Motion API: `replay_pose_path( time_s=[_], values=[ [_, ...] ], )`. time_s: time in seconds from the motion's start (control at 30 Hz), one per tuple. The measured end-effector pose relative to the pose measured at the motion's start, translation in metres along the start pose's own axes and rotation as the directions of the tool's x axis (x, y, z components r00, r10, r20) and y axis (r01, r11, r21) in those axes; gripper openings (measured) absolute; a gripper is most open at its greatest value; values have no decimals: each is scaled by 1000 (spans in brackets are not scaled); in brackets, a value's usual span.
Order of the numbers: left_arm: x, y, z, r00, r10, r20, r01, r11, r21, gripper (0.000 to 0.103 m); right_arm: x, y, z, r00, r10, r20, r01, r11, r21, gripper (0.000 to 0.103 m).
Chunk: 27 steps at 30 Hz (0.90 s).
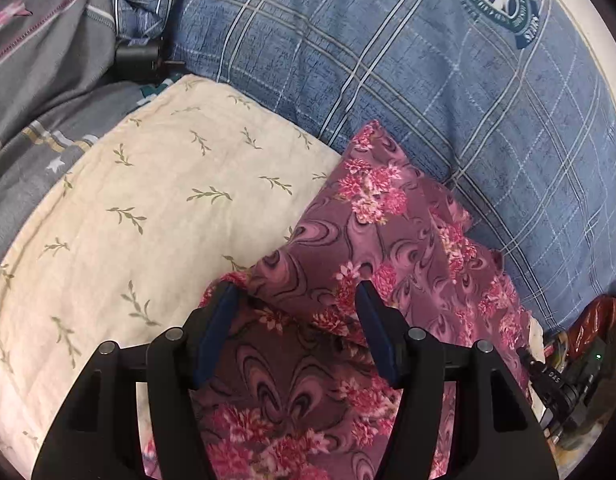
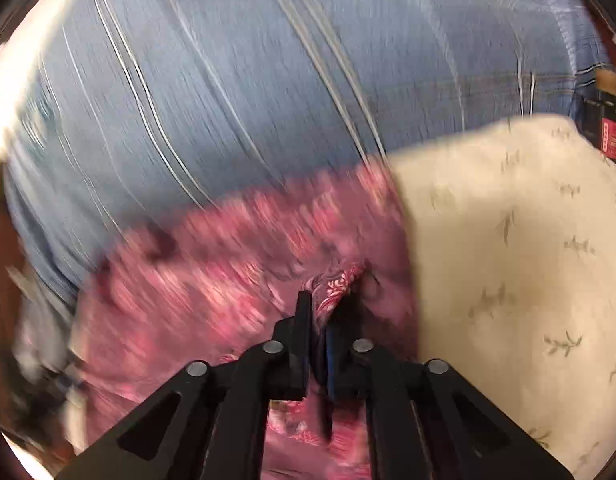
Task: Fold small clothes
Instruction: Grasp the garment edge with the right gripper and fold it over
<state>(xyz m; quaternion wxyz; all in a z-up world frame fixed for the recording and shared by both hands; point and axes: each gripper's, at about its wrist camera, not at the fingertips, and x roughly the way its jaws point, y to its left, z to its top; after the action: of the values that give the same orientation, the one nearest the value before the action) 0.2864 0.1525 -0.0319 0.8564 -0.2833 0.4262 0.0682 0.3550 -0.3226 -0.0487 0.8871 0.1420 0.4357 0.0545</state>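
A small purple-pink floral garment (image 1: 388, 232) lies partly on a cream pillow (image 1: 148, 200) and partly on the blue plaid bedcover (image 1: 428, 80). My left gripper (image 1: 295, 286) hovers over its near part, jaws wide apart, with the cloth under them and a folded edge by the left fingertip. The right wrist view is blurred. There my right gripper (image 2: 326, 300) is shut on a bunched fold of the floral garment (image 2: 228, 264), which pokes up between the fingers. The rest of the cloth spreads to the left of the cream pillow (image 2: 508, 240).
A grey quilt with star prints (image 1: 48, 60) is piled at the upper left, with a black object (image 1: 136, 56) tucked beside it. A black camera (image 1: 564, 392) and clutter sit at the lower right. A dark box with a red label (image 2: 612, 136) stands past the pillow.
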Motion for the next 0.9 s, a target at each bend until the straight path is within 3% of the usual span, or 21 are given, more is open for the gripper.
replay_pose_path(
  time_s=[0.03, 0.13, 0.2, 0.27, 0.3, 0.37, 0.43, 0.5, 0.63, 0.7, 0.77, 0.8, 0.9],
  values=[
    [-6, 0, 0, 999, -32, 22, 32, 999, -6, 60, -11, 3, -2, 999, -3, 40, 3, 1000, 4, 17],
    [-19, -6, 0, 996, -52, 79, 50, 998, 33, 61, -49, 8, -13, 971, 150, 188, -159, 987, 34, 18],
    [-12, -6, 0, 998, -40, 46, 38, 999, 33, 61, -48, 9, -12, 963, 211, 166, -221, 974, 44, 18],
    [-7, -2, 5, 998, -58, 4, 58, 998, -4, 61, -40, 14, -3, 965, 222, 143, -231, 971, 54, 21],
    [-8, 1, 8, 998, -57, 2, 58, 998, -20, 61, -33, 15, 4, 969, 208, 136, -218, 974, 60, 25],
    [-11, 5, 17, 998, -69, 7, 69, 997, -31, 61, -9, 22, 16, 973, 216, 87, -222, 973, 69, 46],
    [-8, 5, 25, 997, -73, -10, 73, 997, -35, 61, 4, 34, 24, 971, 235, 37, -237, 970, 50, 46],
    [2, 1, 31, 996, -82, -37, 80, 996, -45, 61, 21, 59, 30, 966, 257, -11, -257, 965, -43, 45],
    [20, -6, 26, 998, -29, -58, 28, 1000, -5, 61, 58, 119, 26, 978, 168, -126, -201, 922, -330, 51],
    [27, -10, 22, 997, 27, -76, -23, 999, 43, 61, 75, 138, 15, 985, 53, -165, -124, 881, -457, 49],
    [26, -12, 22, 997, 35, -72, -31, 998, 55, 61, 80, 152, 4, 989, -14, -146, -73, 815, -574, 4],
    [24, -12, 22, 997, 36, -66, -32, 998, 51, 61, 75, 155, 3, 992, -12, -122, -63, 805, -589, 2],
    [26, -12, 21, 994, 89, -59, -85, 994, 67, 62, 55, 134, 18, 996, 79, -46, -92, 887, -452, 2]
  ],
)
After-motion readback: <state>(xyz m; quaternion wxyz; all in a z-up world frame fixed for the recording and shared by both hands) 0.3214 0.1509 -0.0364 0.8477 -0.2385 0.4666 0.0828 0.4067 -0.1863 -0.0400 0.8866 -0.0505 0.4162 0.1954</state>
